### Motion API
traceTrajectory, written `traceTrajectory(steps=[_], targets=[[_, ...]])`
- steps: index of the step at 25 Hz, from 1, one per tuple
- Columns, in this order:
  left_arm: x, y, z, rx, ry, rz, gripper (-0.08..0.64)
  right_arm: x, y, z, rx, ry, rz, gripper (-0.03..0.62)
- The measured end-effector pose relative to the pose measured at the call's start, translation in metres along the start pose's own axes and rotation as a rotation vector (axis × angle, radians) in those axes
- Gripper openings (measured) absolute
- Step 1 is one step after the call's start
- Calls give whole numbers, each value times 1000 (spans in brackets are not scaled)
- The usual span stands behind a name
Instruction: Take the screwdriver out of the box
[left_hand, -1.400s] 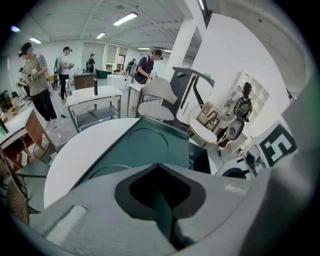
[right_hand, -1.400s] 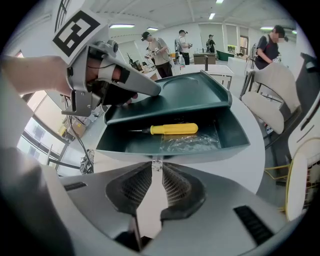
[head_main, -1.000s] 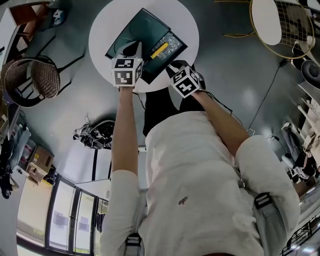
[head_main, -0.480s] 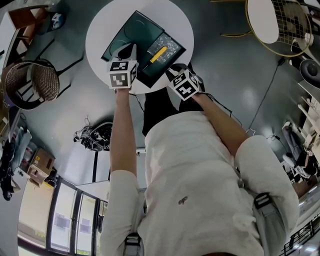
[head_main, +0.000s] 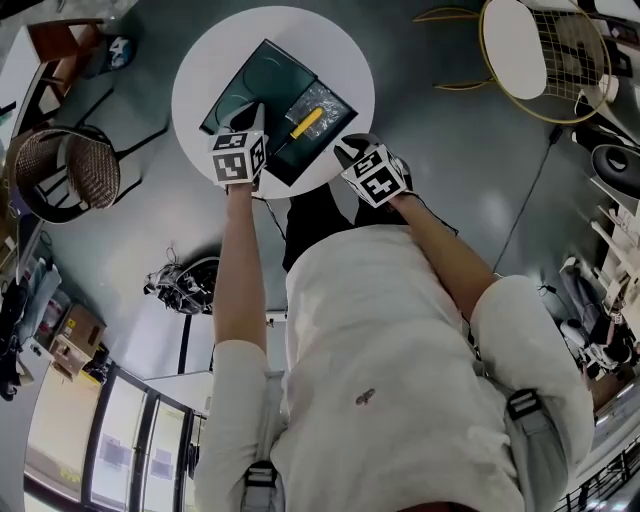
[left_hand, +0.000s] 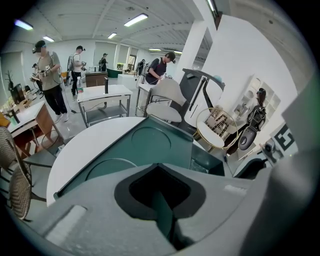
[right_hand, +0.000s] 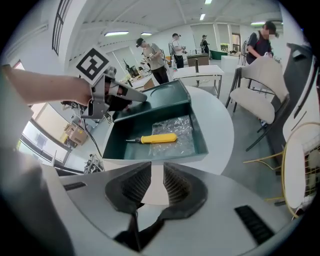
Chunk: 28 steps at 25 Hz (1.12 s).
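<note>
Right gripper view showed the yellow-handled screwdriver lying on a clear plastic bag inside the open green box on the round white counter. The right gripper hung just short of the box. Its fingers were released and had just been opening, with nothing between them. The left gripper was at the box's far side, fingers clenched on its edge.

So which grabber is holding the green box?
The left gripper: its jaws pinch the box lid. The right gripper holds nothing; its jaws have just been opening, short of the box.
</note>
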<state>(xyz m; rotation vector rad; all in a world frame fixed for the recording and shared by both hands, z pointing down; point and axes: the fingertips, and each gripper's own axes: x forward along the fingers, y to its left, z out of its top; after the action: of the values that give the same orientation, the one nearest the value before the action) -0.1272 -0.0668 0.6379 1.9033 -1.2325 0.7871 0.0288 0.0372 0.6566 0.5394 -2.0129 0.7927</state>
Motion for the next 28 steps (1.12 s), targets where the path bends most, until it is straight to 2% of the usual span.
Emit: traceTrajectory(steps=[5,13,18,28], targets=[[-17,-14,0,-30,-44,19,9,-28,-14,20,-8,-80,1,62],[-60,-50,-9,-136,-156,71,9,-73,-32,48,-107,-171,31,15],[-91,-77,-2,-199,-254,115,9,-104,-34,68,-183,-248,76,9],[-153,-119,22,-263,-444,202,9,-156,-16,111,-293,-377,184,9]])
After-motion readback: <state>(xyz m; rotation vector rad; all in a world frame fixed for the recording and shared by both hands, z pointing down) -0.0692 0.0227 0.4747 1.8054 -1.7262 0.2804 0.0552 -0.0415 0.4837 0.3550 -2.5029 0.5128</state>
